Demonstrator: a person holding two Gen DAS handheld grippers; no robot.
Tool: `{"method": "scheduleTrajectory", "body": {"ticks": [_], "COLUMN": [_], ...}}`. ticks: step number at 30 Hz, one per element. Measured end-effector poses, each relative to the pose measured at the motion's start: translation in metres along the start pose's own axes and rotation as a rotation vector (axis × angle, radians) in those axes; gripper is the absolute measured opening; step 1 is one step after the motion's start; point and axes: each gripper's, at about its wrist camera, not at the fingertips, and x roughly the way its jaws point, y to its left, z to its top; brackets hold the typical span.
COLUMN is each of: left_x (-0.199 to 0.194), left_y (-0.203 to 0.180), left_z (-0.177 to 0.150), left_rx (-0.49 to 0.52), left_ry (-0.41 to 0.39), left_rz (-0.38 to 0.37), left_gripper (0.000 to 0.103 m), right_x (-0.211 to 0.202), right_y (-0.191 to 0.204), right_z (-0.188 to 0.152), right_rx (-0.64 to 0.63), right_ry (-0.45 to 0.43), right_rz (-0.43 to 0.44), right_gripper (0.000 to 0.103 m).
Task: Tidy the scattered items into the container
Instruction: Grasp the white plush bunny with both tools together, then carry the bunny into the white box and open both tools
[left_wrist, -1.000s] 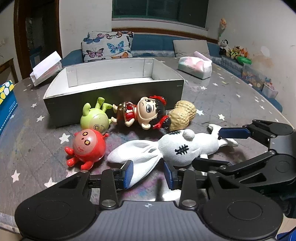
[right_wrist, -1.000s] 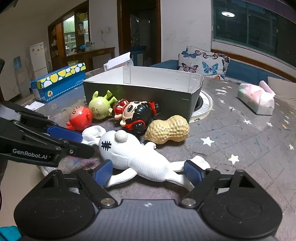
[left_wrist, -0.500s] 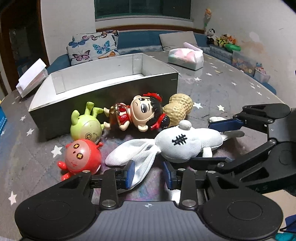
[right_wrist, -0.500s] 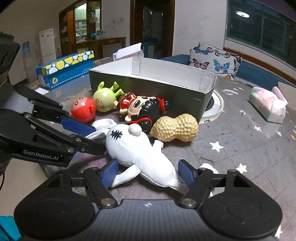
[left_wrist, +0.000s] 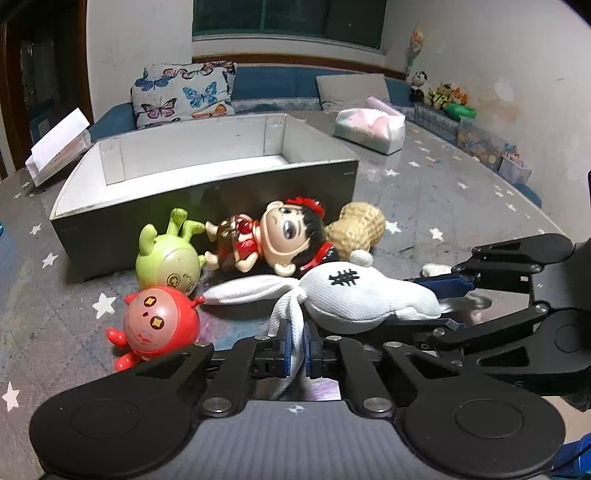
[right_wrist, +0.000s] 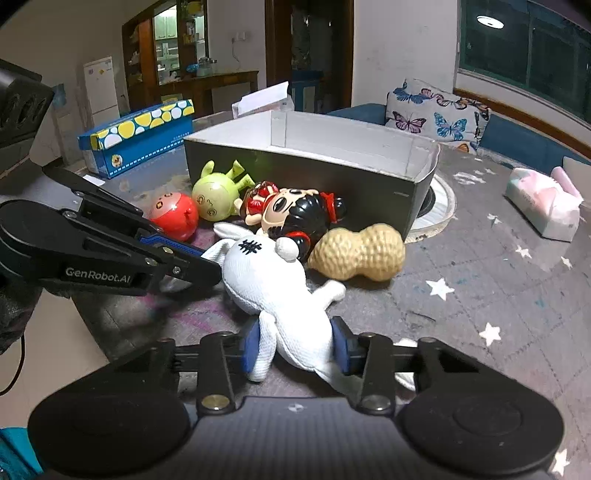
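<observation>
A white plush rabbit (left_wrist: 354, 295) (right_wrist: 266, 280) lies on the table in front of the grey open box (left_wrist: 207, 184) (right_wrist: 306, 162). My left gripper (left_wrist: 295, 345) is shut on one of the rabbit's long ears. My right gripper (right_wrist: 295, 345) is shut on the rabbit's lower body and legs. Each gripper shows in the other's view, the right (left_wrist: 443, 295) and the left (right_wrist: 181, 254). Between rabbit and box lie a red round toy (left_wrist: 159, 325), a green round toy (left_wrist: 168, 262), a black-haired doll (left_wrist: 280, 236) and a peanut toy (left_wrist: 358, 229).
A tissue pack (left_wrist: 369, 127) lies at the far right of the table. A blue dotted box (right_wrist: 140, 136) and a white folded card (left_wrist: 59, 147) sit left of the grey box. A round white disc (right_wrist: 439, 203) pokes out under the box. The table edge is near me.
Both grippers have moved in and closed: the left onto the rabbit's ear, the right onto its lower body. The rabbit has shifted slightly.
</observation>
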Motion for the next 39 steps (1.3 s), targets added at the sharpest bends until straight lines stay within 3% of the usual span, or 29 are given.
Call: {"method": "scheduleTrajectory", "body": {"ticks": [7, 17, 27, 35, 39], "left_x": [-0.026, -0.034, 0.019, 0.066, 0.08], "left_y": [-0.001, 0.033, 0.1, 0.136, 0.143], "left_z": [0.017, 0.082, 0.128, 0.139, 0.139], "left_rx": [-0.007, -0.052, -0.134, -0.211, -0.232], "left_ry": [-0.08, -0.195, -0.144, -0.078, -0.058], "left_rz": [-0.03, 0.016, 0.083, 0.1, 0.111], "left_gripper": [0.006, 0.006, 0.006, 0.006, 0.007], "right_x": [-0.029, -0.02, 0.054, 0.12, 0.144], "right_y": [0.0, -0.015, -0.027, -0.042, -0.049], "right_z": [0.019, 0.097, 0.166, 0.18, 0.183], "right_rx": [-0.037, -0.137, -0.232, -0.249, -0.242], "right_ry": [-0.077, -0.169, -0.111, -0.032, -0.009], "right_rz": [-0.008, -0.027, -0.01, -0.02, -0.052], "right_gripper": [0.036, 0.036, 0.036, 0.037, 0.044]}}
